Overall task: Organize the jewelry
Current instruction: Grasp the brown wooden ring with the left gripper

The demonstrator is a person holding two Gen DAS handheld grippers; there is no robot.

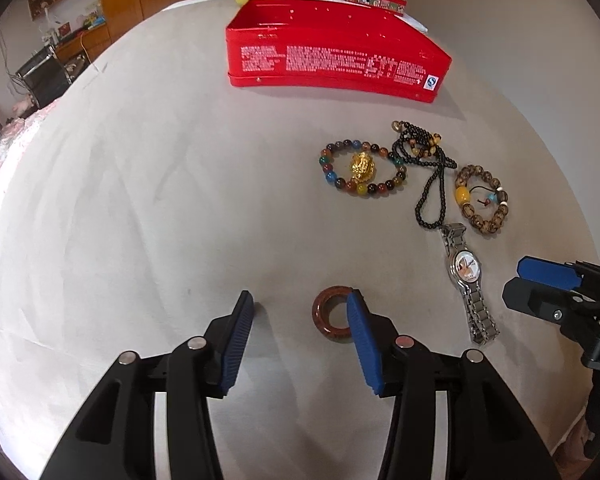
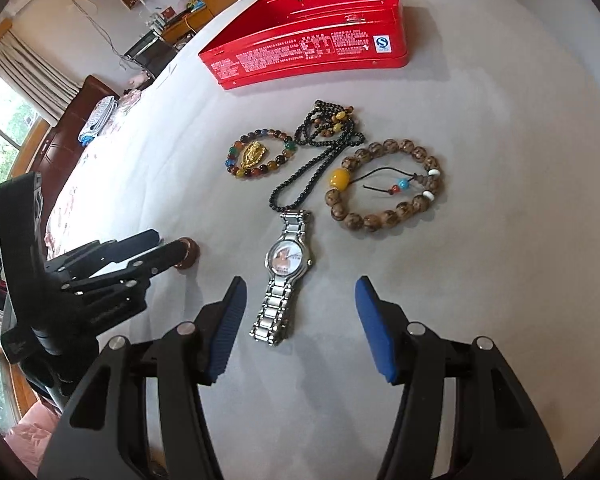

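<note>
The left gripper [image 1: 302,304] is held spread wide, its right pad overlapping a brown ring [image 1: 332,316] on the white table [image 1: 140,200], while the right gripper [image 2: 300,292] is likewise spread and empty over the silver watch [image 2: 286,268], with the bracelets lying before the red tin [image 2: 308,36].

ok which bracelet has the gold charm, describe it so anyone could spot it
Start at the red tin on the grey cloth. The multicoloured bracelet lies nearest its front, left of the black necklace. Only it rings a gold charm; the wooden bracelet is brown.
</note>
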